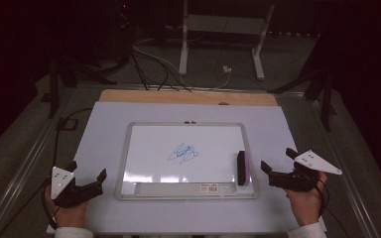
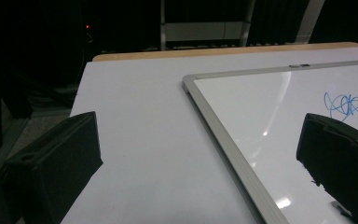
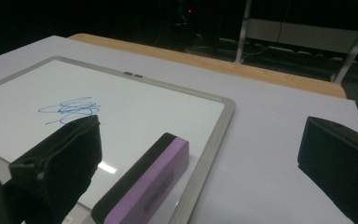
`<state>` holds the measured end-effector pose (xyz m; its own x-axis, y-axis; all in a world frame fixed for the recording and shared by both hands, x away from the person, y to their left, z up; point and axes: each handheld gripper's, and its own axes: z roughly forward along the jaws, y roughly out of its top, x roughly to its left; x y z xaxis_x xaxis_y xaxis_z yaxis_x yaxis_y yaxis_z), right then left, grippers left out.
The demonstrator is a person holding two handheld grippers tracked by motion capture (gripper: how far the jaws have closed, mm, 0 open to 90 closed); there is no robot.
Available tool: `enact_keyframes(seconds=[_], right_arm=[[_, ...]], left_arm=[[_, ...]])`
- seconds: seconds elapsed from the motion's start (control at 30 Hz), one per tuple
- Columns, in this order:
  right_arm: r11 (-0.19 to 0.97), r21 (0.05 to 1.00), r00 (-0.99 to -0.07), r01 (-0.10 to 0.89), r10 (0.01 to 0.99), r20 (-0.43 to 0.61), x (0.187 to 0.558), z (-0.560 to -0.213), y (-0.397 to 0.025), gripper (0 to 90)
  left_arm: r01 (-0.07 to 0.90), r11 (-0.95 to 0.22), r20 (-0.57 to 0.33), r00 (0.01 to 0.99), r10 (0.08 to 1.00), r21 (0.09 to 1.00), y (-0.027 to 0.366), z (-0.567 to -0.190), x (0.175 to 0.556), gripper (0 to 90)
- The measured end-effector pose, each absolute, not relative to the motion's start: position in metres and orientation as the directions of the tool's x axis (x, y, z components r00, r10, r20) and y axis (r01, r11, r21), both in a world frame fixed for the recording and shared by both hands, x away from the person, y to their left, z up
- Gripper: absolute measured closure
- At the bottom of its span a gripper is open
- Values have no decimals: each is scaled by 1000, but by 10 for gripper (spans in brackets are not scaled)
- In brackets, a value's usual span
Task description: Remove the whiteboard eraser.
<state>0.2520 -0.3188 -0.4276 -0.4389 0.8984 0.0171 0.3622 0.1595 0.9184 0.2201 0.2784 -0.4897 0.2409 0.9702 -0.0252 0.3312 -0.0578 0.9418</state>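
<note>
The right gripper's (image 1: 279, 165) fingers (image 3: 58, 158) are spread wide and grasp nothing, just beside the whiteboard's (image 1: 124, 163) right edge. The purple eraser (image 1: 243, 168) lies on the whiteboard at its right edge, near its front corner. The left gripper's (image 1: 87, 171) fingers (image 2: 51, 161) are likewise spread and bare, by the whiteboard's left edge. A blue scribble (image 1: 183, 152) marks the whiteboard's middle, on the white surface (image 1: 104, 119).
</note>
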Motion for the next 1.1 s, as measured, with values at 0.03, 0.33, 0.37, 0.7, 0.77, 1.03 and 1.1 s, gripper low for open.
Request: enact_keyframes(seconds=[0.03,0.33,0.37,0.7,0.77,1.03,1.1], right_arm=[[160,916,-440,367,898,19,254,-428,-318,1],[147,894,-447,423,892,65,268,-439,-313,1],[145,891,-447,429,892,70,270,-440,-312,1],[152,860,-451,487,887,99,282,-452,-305,1],[153,851,-451,502,886,107,284,-454,-304,1],[146,802,-446,580,880,162,292,-461,-300,31],[147,794,-447,590,878,170,293,-463,-299,54]], left_arm=[[331,-58,-25,241,970,942,278,-490,220,6],[330,-57,-24,235,972,942,279,-489,220,5],[331,-59,-21,234,972,942,279,-489,220,5],[324,-58,-18,228,973,944,279,-488,219,6],[322,-62,-14,228,974,945,279,-487,219,6],[320,-64,-12,229,973,945,279,-487,219,6],[320,-64,-11,228,974,945,279,-487,219,6]])
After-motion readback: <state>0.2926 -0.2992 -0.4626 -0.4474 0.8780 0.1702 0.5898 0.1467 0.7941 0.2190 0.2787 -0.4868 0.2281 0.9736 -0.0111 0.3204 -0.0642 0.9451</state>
